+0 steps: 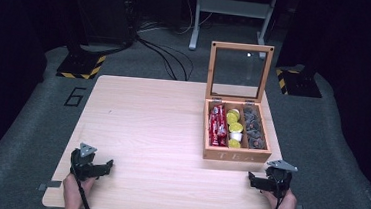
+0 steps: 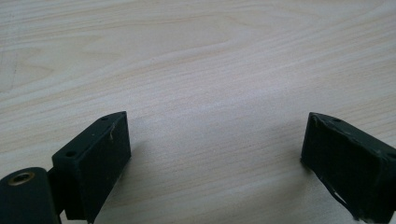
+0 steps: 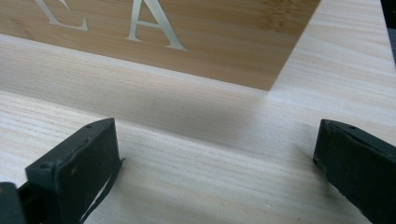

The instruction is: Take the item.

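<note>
A wooden tea box [image 1: 236,153] stands on the right half of the table, its glass lid [image 1: 238,71] raised upright. Its left compartment holds red packets [image 1: 217,125], the middle one yellow and white capsules [image 1: 235,127], the right one dark pods [image 1: 254,129]. My left gripper [image 1: 109,165] rests at the table's front left, open, with bare wood between its jaws [image 2: 215,154]. My right gripper [image 1: 251,179] sits at the front right, open, just in front of the box. In the right gripper view the box's lettered front [image 3: 196,37] stands close ahead of my right gripper [image 3: 217,163].
The pale wooden table [image 1: 161,132] spreads out between the grippers and to the left of the box. Beyond the far edge are cables on the floor [image 1: 167,58], a white frame [image 1: 231,13] and two yellow-black striped bases [image 1: 81,66].
</note>
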The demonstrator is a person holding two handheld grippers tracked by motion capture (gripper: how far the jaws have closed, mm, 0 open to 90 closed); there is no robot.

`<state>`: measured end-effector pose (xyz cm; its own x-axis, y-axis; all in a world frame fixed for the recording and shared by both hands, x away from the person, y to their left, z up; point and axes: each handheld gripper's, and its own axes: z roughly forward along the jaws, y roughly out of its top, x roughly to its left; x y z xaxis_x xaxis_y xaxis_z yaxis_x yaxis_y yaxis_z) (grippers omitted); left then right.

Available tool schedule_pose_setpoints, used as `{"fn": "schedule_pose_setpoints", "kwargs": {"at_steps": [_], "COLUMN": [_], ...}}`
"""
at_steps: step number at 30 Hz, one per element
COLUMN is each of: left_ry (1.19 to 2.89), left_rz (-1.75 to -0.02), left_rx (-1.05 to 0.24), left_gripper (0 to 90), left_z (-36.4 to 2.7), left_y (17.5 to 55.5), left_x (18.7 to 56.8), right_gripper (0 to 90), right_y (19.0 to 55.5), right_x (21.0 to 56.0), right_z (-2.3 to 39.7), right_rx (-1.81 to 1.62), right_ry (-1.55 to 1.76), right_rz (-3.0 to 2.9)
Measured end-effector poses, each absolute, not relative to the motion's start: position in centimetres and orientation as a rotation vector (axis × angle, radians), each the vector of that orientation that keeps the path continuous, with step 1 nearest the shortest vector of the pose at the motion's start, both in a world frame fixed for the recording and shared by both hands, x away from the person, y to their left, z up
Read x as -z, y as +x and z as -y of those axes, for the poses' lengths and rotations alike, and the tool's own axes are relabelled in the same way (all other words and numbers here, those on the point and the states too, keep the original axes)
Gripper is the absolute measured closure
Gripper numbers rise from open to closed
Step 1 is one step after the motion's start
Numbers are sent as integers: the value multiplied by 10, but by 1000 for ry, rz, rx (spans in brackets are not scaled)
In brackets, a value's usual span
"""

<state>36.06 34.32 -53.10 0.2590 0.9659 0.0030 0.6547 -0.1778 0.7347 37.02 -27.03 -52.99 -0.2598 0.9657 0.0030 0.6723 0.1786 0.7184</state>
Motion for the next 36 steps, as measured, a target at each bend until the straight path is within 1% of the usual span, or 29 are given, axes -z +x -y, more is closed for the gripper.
{"fn": "schedule_pose_setpoints", "kwargs": {"at_steps": [17, 20, 23, 25, 27, 29, 30, 36], "left_ry": [1914, 1926, 1931, 1934, 1897, 1895, 1904, 1889], "left_rz": [-1461, -1450, -1451, -1449, -1445, -1438, -1436, -1415], "left_rx": [-646, -638, -625, -616, -630, -638, -619, -613], "left_gripper": [78, 67, 27, 23, 21, 21, 22, 22], "left_z": [-343, -344, -342, -342, -340, -340, -339, -335], "left_y": [362, 362, 363, 362, 362, 362, 362, 364], "left_x": [531, 531, 531, 531, 529, 528, 524, 517], "right_gripper": [0, 0, 0, 0, 0, 0, 0, 0], "right_y": [370, 370, 371, 371, 371, 371, 371, 371], "right_x": [530, 530, 530, 530, 530, 530, 530, 530], "right_z": [273, 273, 274, 274, 274, 274, 274, 273], "right_rx": [-857, -857, -860, -859, -860, -860, -860, -860], "right_ry": [1528, 1526, 1523, 1523, 1523, 1521, 1523, 1523], "right_rz": [-2010, -2011, -2018, -2017, -2018, -2019, -2016, -2014]}}
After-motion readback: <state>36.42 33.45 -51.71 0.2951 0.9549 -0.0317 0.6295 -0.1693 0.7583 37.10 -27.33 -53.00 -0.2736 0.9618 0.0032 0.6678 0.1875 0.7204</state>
